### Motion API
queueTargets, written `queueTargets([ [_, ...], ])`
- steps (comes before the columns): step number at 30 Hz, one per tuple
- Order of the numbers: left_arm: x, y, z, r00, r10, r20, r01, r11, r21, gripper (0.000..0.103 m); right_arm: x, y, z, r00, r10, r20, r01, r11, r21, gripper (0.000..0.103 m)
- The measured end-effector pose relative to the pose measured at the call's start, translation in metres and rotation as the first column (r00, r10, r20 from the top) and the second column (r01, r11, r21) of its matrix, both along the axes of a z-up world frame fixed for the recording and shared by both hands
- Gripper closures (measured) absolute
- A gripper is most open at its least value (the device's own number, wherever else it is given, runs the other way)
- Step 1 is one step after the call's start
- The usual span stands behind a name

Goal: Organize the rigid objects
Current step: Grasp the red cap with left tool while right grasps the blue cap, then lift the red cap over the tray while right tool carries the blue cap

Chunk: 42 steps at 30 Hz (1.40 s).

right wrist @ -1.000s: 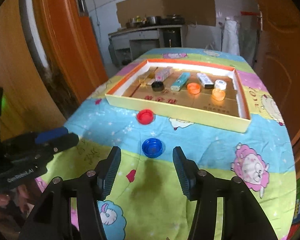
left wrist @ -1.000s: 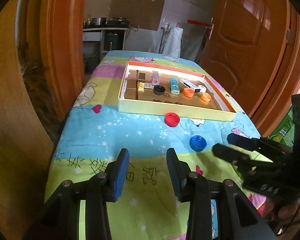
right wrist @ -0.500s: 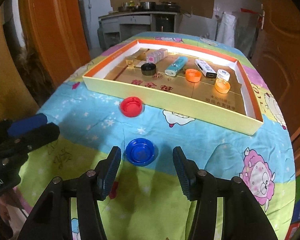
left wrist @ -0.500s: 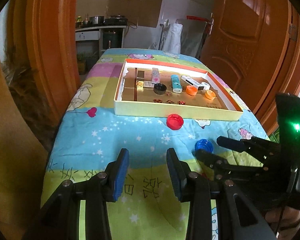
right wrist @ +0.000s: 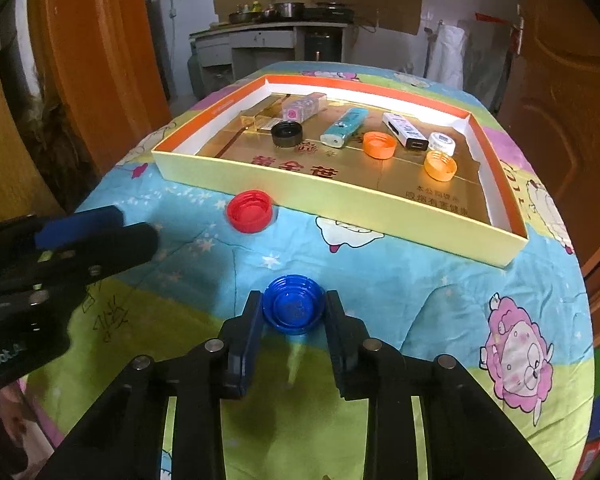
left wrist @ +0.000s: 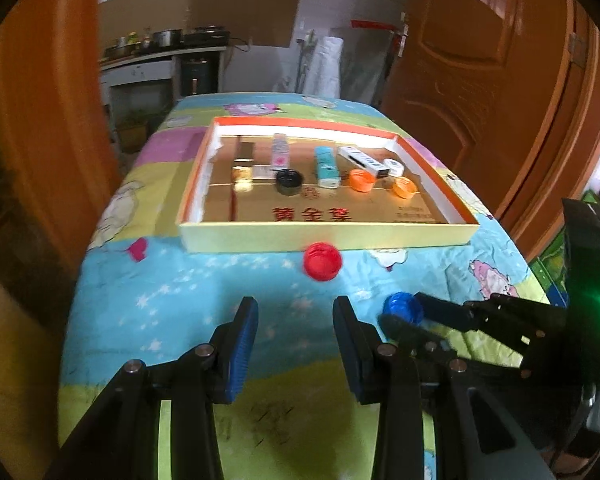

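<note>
Two bottle caps lie outside the box, and the rest of the small rigid things already sit inside it. The surface (right wrist: 440, 280), under a cartoon-print cloth, carries a shallow yellow box (right wrist: 340, 200) with an orange rim across its far half. Inside the box lie a teal lighter (right wrist: 344, 126), a white lighter (right wrist: 404, 130), a pink case (right wrist: 304, 107), a black cap (right wrist: 286, 134), two orange caps (right wrist: 379, 145) and a small white cap (right wrist: 442, 143).

The red cap (right wrist: 249, 211) rests on the cloth just beside the box's near wall. The blue cap (right wrist: 293, 309), open side up, sits nearer the camera, between the fingers of the right hand-held gripper (right wrist: 293, 312). Its jaws are closing, and both pads look to be meeting the cap's ribbed sides. The left hand-held gripper (left wrist: 295, 312) stands spread with nothing between its fingers, above bare cloth short of the red cap.

For the step in hand, probably securing the blue cap before carrying it to the box, the pinch should land square across the cap's widest part, with the pads low on the wall so that it cannot pop out upward. A straight lift clear of the soft cloth should follow, high enough to pass the box's near wall. The left fingers could straddle the red cap likewise.
</note>
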<state>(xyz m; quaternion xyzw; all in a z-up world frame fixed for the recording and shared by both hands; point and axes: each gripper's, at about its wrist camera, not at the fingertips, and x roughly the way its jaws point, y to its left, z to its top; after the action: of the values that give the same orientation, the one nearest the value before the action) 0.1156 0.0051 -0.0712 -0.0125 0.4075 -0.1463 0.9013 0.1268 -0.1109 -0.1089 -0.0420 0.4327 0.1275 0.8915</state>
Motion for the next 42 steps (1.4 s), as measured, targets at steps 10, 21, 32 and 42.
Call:
queueTargets([
  [10,0.038,-0.033,-0.015,0.997,-0.056,-0.046,0.058,0.998,0.037,0.064,-0.003,-0.028,0.008,0.998,-0.068,0.019,0.067,0.997,0.041,0.072],
  [21,0.061,-0.046,-0.031,0.997,-0.026,-0.076,0.033,0.995,0.093,0.064,0.000,-0.048,0.006,0.996,-0.094,0.009,0.093,0.992,0.085,0.072],
  [32,0.061,-0.044,-0.032,0.998,0.014,-0.055,-0.008,0.994,0.108,0.073,0.002,-0.050,0.003,0.995,-0.097,-0.003,0.096,0.991,0.091,0.072],
  [42,0.056,-0.040,-0.024,0.999,0.013,-0.042,-0.009,0.996,0.086,0.073,0.002,-0.046,0.004,0.996,-0.094,0.000,0.094,0.992,0.080,0.072],
])
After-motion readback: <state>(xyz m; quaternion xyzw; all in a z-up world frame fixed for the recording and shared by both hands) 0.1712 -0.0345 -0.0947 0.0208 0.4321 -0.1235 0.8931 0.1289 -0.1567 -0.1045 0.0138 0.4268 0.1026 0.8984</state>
